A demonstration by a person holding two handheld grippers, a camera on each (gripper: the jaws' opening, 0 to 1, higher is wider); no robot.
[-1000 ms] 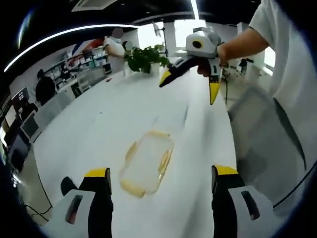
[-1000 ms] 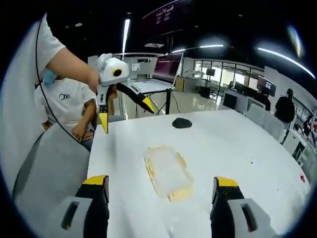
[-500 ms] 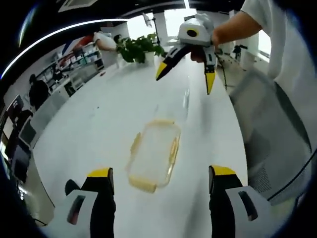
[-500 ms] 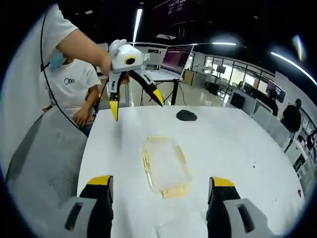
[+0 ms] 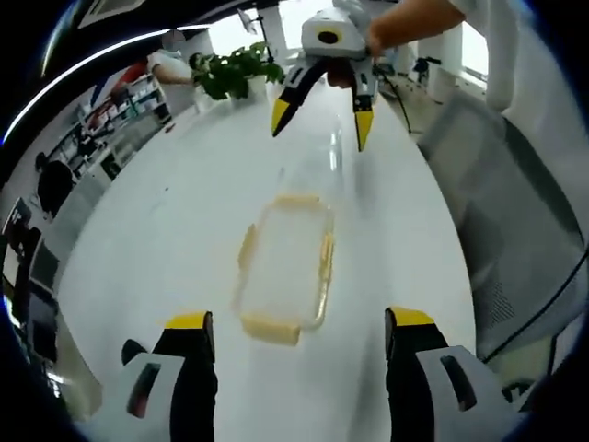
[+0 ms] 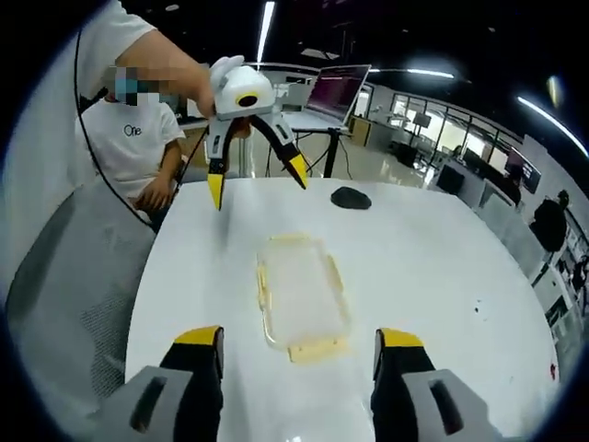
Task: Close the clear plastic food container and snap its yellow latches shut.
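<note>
In the left gripper view, the left hand-held gripper (image 5: 293, 336) hangs above the white worktop (image 5: 166, 230) with its jaws spread wide and nothing between them. The clear container (image 5: 283, 267) lies flat on the worktop straight ahead of those jaws, well in from the edges, its long axis running away from the camera. Yellow latches (image 5: 271, 329) show at its near and far ends and along both long sides. Beyond the far end, the right hand-held gripper (image 5: 317, 118) hovers, also wide open and empty, tips pointing down.

In the right gripper view, the right hand-held gripper (image 6: 299, 343) frames the same container (image 6: 300, 293) from the opposite end, long axis again in line with the jaws. The left hand-held gripper (image 6: 258, 180) hangs over the far side. A dark object (image 6: 351, 197) sits near the worktop's far edge. Each gripper looks about equally near its own end, so an end latch apiece seems the natural reach. Whether the lid is fully seated I cannot tell.
</note>
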